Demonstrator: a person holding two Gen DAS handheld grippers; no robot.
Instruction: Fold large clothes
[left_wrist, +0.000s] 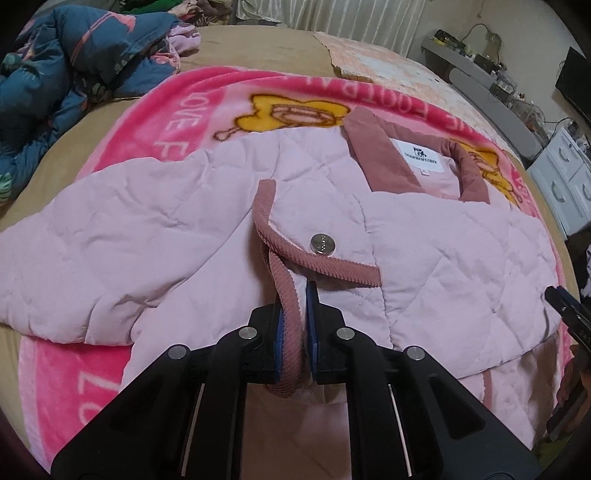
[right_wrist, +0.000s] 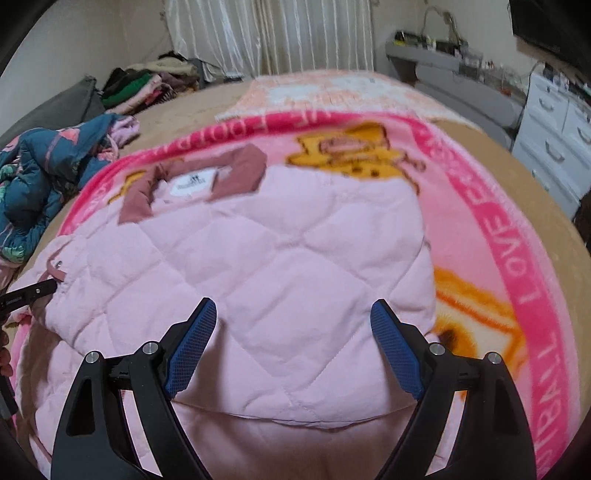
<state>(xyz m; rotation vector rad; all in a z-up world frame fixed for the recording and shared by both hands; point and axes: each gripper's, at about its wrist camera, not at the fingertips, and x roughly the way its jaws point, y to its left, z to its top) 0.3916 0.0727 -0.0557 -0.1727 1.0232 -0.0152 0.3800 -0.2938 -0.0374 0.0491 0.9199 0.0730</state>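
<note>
Jaws over jacket (left_wrist: 147, 240) cuff, hiding it

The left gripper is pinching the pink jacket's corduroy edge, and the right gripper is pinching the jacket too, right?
Not quite. The right gripper isn't pinching anything: the right wrist view shows its jaws standing wide open above the pink quilted jacket. The left gripper really is shut on the jacket's corduroy edge, as the left wrist view shows.

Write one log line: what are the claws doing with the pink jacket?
left claw: shut on jacket trim | right claw: open above jacket | blanket underneath
</note>
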